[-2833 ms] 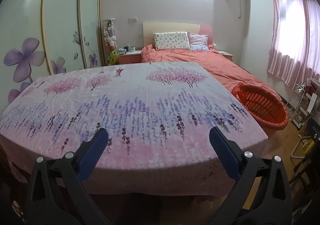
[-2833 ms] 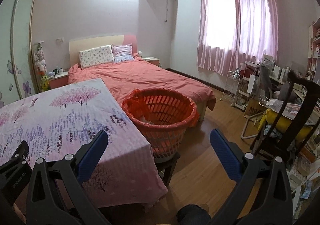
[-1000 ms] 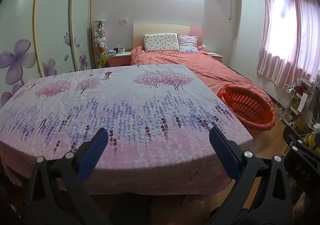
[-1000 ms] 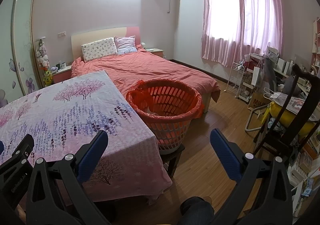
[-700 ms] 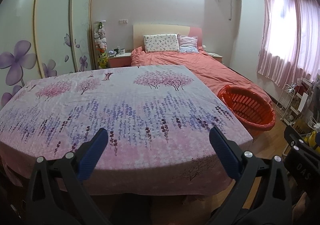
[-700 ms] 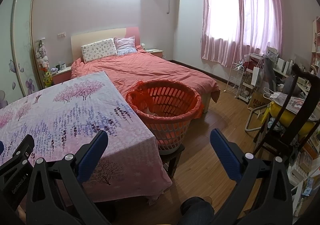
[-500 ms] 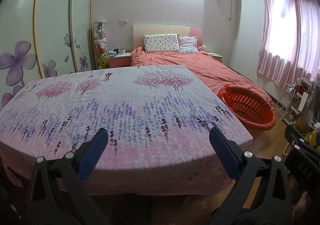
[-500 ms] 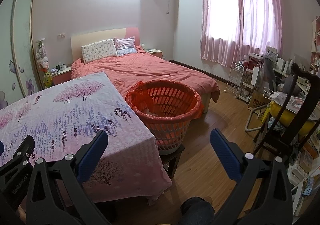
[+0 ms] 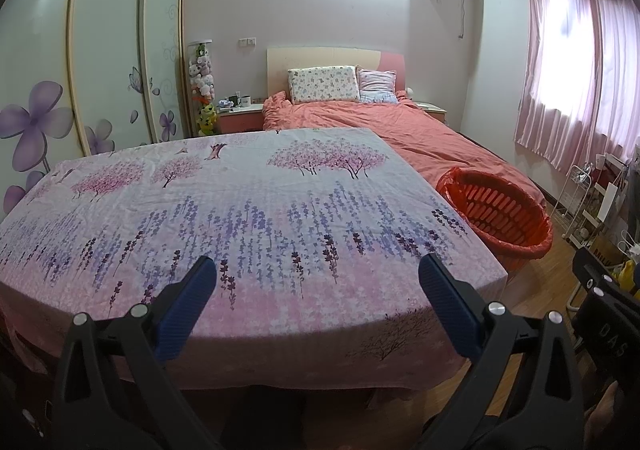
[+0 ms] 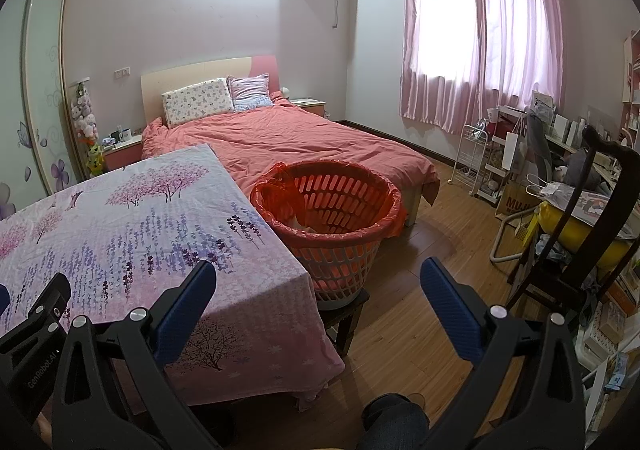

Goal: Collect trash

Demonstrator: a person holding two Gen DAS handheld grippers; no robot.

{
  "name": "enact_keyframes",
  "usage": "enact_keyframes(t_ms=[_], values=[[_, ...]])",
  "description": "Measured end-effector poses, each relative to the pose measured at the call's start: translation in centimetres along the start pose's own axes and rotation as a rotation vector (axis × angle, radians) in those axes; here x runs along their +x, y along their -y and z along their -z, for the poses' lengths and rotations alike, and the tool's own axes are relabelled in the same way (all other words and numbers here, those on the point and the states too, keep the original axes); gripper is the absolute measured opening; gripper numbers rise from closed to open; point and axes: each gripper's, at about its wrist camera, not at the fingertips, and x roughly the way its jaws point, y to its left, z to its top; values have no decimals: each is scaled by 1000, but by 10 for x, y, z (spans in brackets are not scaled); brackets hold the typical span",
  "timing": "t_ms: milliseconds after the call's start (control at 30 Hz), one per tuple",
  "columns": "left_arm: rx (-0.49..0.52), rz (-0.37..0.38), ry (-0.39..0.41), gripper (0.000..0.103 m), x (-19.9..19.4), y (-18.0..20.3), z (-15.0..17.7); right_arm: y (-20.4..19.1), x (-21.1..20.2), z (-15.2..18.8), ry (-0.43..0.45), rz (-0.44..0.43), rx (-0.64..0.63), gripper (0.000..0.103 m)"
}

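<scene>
1. The left gripper is held above the near edge of a table draped in a floral cloth; its jaws are spread wide and nothing is held between them.
2. The right gripper is held off the table's right corner, over the wooden floor; its jaws are likewise spread wide and empty.
3. An orange basket lined with an orange bag is seen just beside the right edge of the table, raised on a small dark stool.
4. A few pale scraps are glimpsed at the bottom of the basket in the right wrist view; what they are cannot be told.
5. The cloth is printed with pink trees and purple flower sprays, and no loose trash can be made out on it in either view.
6. A bed with a salmon cover and two pillows is placed behind the table and basket, against the far wall.
7. Pink curtains are drawn across a bright window on the right, and a cluttered desk and rack are seen below them.
8. Wardrobe doors with purple flower decals are seen along the left wall.
9. Part of the right gripper's black body is caught at the right edge of the left wrist view.
</scene>
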Motion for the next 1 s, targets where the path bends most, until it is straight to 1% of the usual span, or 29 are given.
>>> enact_keyframes(t_ms=[1000], values=[[-2, -2, -1, 99, 0, -3, 1, 1, 0, 0, -1, 0, 0, 101]])
